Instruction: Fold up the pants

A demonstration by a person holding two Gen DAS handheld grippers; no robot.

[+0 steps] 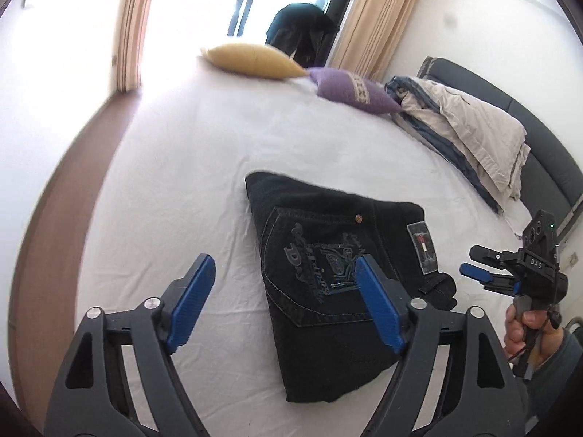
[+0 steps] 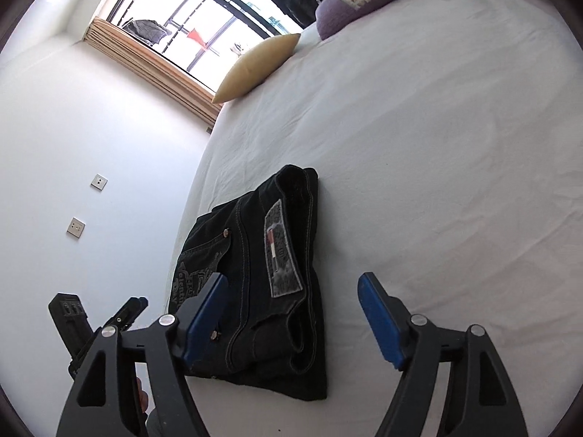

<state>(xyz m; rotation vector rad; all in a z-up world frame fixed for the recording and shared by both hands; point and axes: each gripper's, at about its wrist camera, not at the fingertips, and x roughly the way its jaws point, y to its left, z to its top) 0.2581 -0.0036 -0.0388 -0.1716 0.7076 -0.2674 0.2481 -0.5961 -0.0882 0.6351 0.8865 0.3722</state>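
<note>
Dark denim pants [image 1: 328, 266] lie folded into a compact stack on the white bed sheet [image 1: 204, 153], back pocket and waist label facing up. They also show in the right wrist view [image 2: 255, 284]. My left gripper [image 1: 284, 284] is open and empty, hovering just above the near side of the stack. My right gripper [image 2: 293, 298] is open and empty, hovering over the stack's near edge; it appears in the left wrist view [image 1: 477, 273] to the right of the pants, held by a hand.
A yellow pillow [image 1: 251, 60] and a purple pillow [image 1: 353, 91] lie at the bed's far edge. A crumpled duvet [image 1: 462, 134] is piled by the dark headboard [image 1: 546, 134]. Brown floor [image 1: 54, 196] borders the bed on the left.
</note>
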